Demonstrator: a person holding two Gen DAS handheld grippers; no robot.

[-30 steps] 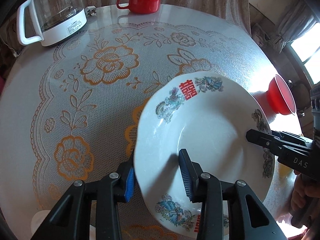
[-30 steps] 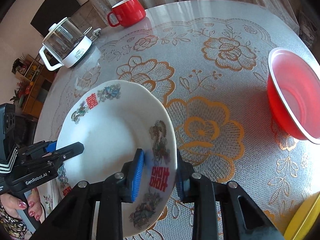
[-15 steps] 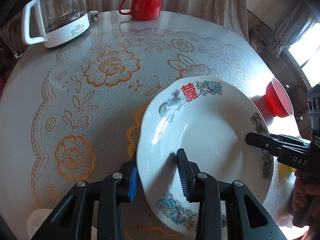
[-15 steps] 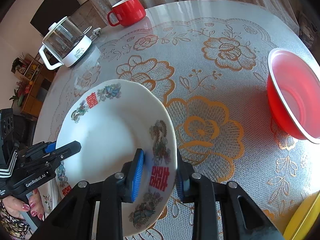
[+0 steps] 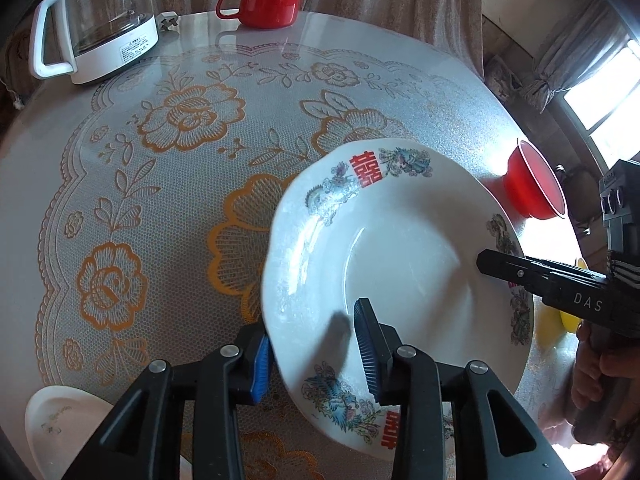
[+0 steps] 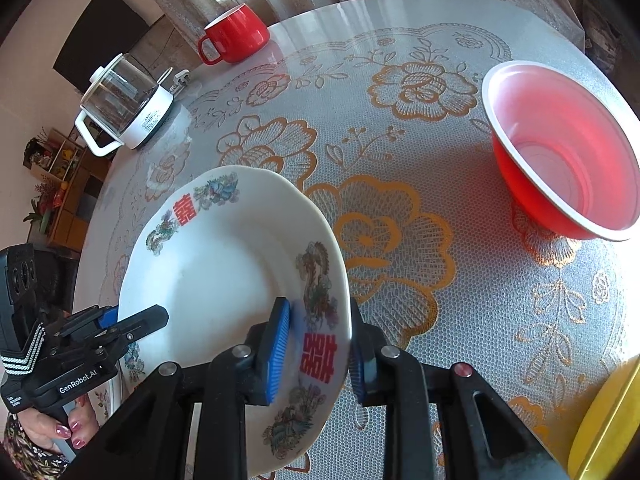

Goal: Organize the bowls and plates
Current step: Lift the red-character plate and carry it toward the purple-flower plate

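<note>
A white patterned plate (image 5: 400, 256) with red characters on its rim is held tilted above the table. My left gripper (image 5: 316, 354) is shut on its near-left rim. My right gripper (image 6: 320, 354) is shut on the opposite rim; it also shows in the left wrist view (image 5: 532, 276). The plate also shows in the right wrist view (image 6: 224, 280), with the left gripper (image 6: 120, 328) at its far rim. A red bowl (image 6: 560, 152) sits upright on the table at the right, also in the left wrist view (image 5: 534, 188).
A red mug (image 5: 268, 0) and a glass kettle (image 5: 100, 20) stand at the table's far edge. A small white dish (image 5: 68, 428) lies at the near left. Something yellow (image 6: 604, 420) sits at the near right. A lace cloth (image 5: 160, 160) covers the table.
The plate has been lifted a little higher and shifted slightly right, both grippers still holding it. The small white dish has come further into view at the near left.
</note>
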